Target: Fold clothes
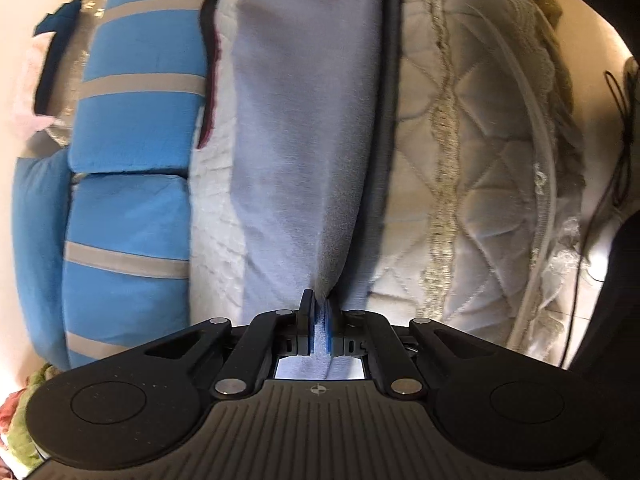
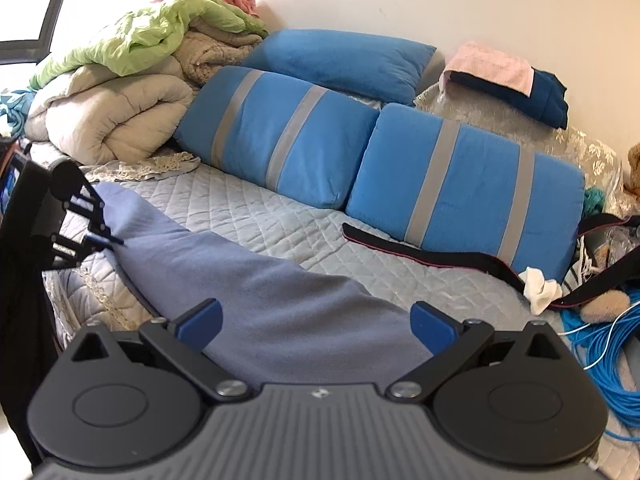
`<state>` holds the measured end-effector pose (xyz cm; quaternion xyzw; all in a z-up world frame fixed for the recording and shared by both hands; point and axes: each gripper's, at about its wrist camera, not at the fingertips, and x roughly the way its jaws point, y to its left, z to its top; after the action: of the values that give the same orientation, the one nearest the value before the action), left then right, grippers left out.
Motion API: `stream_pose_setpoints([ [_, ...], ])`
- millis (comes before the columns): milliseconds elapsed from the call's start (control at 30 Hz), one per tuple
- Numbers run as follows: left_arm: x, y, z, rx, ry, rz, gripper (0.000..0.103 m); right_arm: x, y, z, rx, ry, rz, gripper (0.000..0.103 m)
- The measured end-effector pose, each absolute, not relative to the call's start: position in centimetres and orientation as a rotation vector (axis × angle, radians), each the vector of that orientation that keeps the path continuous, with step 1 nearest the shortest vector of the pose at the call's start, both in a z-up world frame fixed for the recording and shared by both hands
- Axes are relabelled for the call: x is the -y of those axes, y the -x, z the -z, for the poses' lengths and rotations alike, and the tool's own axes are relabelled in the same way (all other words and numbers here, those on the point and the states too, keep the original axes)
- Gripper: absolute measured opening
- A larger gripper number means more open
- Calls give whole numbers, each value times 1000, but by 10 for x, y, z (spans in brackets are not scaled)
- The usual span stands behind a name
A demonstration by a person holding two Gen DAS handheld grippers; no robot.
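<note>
Garment (image 1: pixel 304 168) edge between left tongs (image 1: pixel 319 330)

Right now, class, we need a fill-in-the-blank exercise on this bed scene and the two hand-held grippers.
1. The left hand-held gripper is shut on the ____ cloth.
2. The right hand-held gripper has its jaws ____.
3. The striped pillows are blue and ____.
4. The green blanket lies ____ the beige comforter.

Missing words: lavender; open; grey; on top of

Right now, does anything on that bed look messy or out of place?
Yes: a black strap trails loose across the quilt, a crumpled white cloth lies at its end, and blue cable is heaped at the bed's right edge.
</note>
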<state>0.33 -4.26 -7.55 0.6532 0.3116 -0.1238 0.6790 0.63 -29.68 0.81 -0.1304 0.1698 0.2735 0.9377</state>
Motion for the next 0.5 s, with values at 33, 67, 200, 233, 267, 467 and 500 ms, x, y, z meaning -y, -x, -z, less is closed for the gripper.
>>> stream_pose_setpoints([
  [33,43,-4,77,-715,-1465,288,4,296,-7,-8,-350,264,-560,103],
  [67,42,-6,78,-724,-1460,292,4,296,-7,-7,-350,266,-563,103],
  [200,41,-13,77,-755,-1453,301,7,296,-10,-2,-388,264,-564,103],
  [233,41,-16,74,-768,-1446,305,8,296,-11,0,-406,256,-565,103],
  [267,40,-18,70,-775,-1436,303,16,297,-14,3,-432,241,-564,103],
  [467,42,-15,21,-700,-1301,294,91,297,-30,27,-576,175,-508,103],
  [500,43,-16,11,-685,-1267,296,91,295,-33,31,-594,169,-491,103],
])
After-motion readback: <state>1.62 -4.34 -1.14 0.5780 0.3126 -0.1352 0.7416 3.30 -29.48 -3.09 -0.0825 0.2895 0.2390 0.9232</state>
